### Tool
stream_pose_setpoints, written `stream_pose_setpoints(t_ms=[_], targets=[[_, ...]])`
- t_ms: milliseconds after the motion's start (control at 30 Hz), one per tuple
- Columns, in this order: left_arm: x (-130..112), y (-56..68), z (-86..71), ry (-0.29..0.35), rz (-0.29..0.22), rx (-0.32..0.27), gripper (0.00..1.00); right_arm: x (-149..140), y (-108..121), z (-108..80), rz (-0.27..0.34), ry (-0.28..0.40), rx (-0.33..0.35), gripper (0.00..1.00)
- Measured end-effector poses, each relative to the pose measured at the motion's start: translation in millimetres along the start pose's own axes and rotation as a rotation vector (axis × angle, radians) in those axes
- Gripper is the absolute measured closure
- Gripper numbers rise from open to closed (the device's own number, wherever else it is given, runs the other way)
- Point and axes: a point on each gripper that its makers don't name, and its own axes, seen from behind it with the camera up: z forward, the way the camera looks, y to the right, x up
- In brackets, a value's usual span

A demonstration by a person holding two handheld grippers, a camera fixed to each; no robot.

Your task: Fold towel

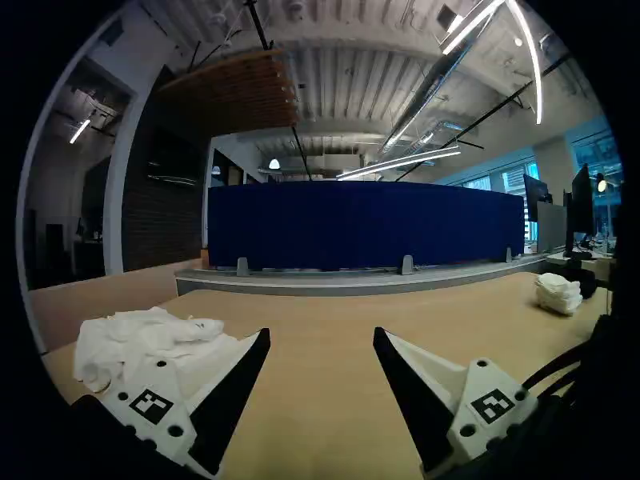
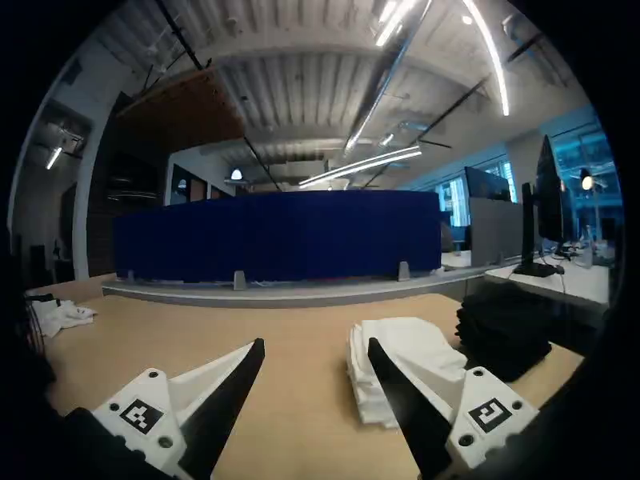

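Left gripper (image 1: 320,332): jaws spread, empty; crumpled white towel (image 1: 152,336) at 8 o'clock on table (image 1: 336,312). Right gripper (image 2: 314,344): jaws spread, empty; folded white towel stack (image 2: 412,344) at 5 o'clock.

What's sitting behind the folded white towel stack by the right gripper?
Just behind and right of the folded white towel stack lies a dark folded pile, then the blue divider. The right gripper, jaws open, hides part of the stack's front.

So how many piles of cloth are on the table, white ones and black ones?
White piles: 2, the crumpled white towel and the folded white stack
Black piles: 1, the folded black stack
Total: 3
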Motion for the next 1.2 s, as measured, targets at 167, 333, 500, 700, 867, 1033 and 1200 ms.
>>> stream_pose_setpoints(t_ms=[167,333,500,700,867,1033,1200], targets=[[0,-0.2,-0.2,0.0,0.0,0.0,0.04,-5,-3,0.3,-0.014,0.004,0.009,0.0],[0,-0.1,-0.2,0.0,0.0,0.0,0.04,-7,-10,2.5,-0.03,0.004,0.021,0.0],[0,-0.1,-0.1,0.0,0.0,0.0,0.04,-12,-12,4.2,-0.044,0.006,0.02,0.0],[0,-0.2,-0.2,0.0,0.0,0.0,0.04,-11,-12,1.0,-0.043,0.019,0.018,0.0],[-1,-0.3,0.0,0.0,0.0,0.0,0.04,-12,-11,1.3,-0.043,0.018,0.019,0.0],[-1,-0.2,0.2,0.0,0.0,0.0,0.04,-13,-11,1.2,-0.042,0.018,0.018,0.0],[-2,0.0,0.6,0.0,0.0,0.0,0.04,-13,-11,1.3,-0.042,0.018,0.018,0.0]])
